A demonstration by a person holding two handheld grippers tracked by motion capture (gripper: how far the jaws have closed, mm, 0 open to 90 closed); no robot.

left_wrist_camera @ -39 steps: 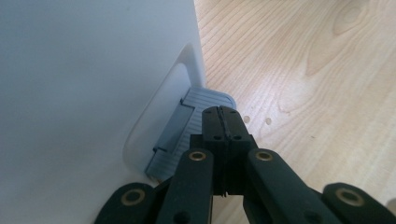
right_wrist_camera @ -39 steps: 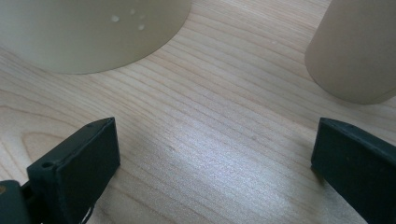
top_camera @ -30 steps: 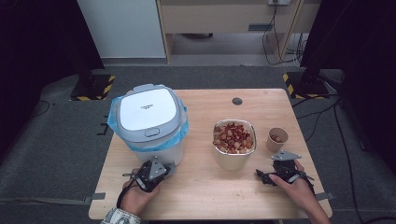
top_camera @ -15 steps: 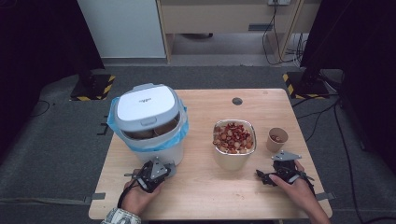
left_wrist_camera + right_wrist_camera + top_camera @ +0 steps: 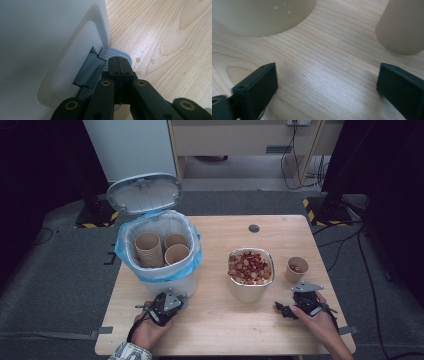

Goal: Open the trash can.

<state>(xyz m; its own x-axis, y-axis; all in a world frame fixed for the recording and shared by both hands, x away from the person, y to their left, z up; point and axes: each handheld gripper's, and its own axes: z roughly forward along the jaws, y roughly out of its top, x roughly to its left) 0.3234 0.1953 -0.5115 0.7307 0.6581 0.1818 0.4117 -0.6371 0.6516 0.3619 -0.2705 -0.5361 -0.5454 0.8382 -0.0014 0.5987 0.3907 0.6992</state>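
Wooden table point(image 5: 215, 330): closed left gripper point(image 5: 119, 65) presses the bin's pedal point(image 5: 115, 53), lid point(image 5: 144, 193) up; slipping would drop it. Right gripper point(image 5: 286, 310), closing slightly, holds nothing.

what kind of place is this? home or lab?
Most likely a lab or test workspace, not a home: a lone wooden table on grey carpet, hazard-striped stand bases on the floor, and loose cables trailing by the cabinet behind.

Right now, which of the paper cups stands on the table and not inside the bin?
The small paper cup right of the food bowl stands alone on the table. The other three cups sit inside the open bin.
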